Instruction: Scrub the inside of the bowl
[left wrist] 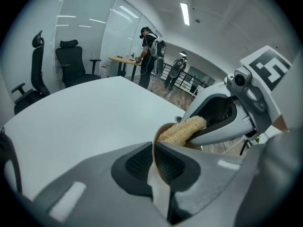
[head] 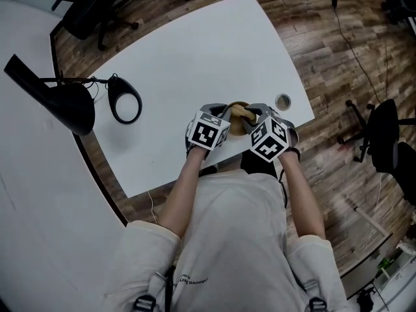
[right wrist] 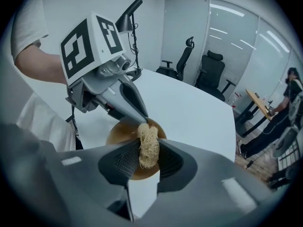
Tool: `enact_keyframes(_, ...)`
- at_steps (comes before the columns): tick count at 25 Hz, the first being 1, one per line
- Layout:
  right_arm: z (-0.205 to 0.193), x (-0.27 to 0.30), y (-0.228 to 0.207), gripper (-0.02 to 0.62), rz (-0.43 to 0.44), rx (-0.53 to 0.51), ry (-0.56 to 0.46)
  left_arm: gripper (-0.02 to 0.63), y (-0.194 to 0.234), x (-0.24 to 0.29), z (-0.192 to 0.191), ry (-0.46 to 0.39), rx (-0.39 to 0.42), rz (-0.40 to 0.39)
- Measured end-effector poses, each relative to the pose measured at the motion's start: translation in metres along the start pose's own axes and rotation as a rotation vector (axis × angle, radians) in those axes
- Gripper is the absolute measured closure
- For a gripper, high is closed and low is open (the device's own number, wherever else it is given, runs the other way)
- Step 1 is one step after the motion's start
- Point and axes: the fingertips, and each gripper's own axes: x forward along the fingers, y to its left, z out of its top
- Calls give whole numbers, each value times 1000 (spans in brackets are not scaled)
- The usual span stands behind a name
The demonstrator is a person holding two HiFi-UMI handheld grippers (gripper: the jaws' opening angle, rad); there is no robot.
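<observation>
Two grippers (head: 223,114) (head: 257,114), one bowl (right wrist: 119,132), one scrubber (right wrist: 147,148), one lamp (head: 65,103), one tape roll (head: 283,101).

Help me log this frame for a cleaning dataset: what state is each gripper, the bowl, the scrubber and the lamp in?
Bowl: tilted, held by its rim.
Loofah scrubber: pinched, its far end inside the bowl.
Left gripper: shut on the bowl's rim.
Right gripper: shut on the loofah scrubber.
Desk lamp: head resting on the table, no glow showing.
</observation>
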Motion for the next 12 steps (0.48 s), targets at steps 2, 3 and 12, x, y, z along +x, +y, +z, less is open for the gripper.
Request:
enact_keyframes(2,6,-6,4,479,-18,24,-23,589,-3,-9,-3,-13,6,6)
enact_keyframes(3,8,-9,7,480,-32,32,-32,589,-5,-15,-4,-18,15,8)
enact_keyframes(12,13,-29,37,483,-226,55,-6,589,1,-62,-14,-114,129,79)
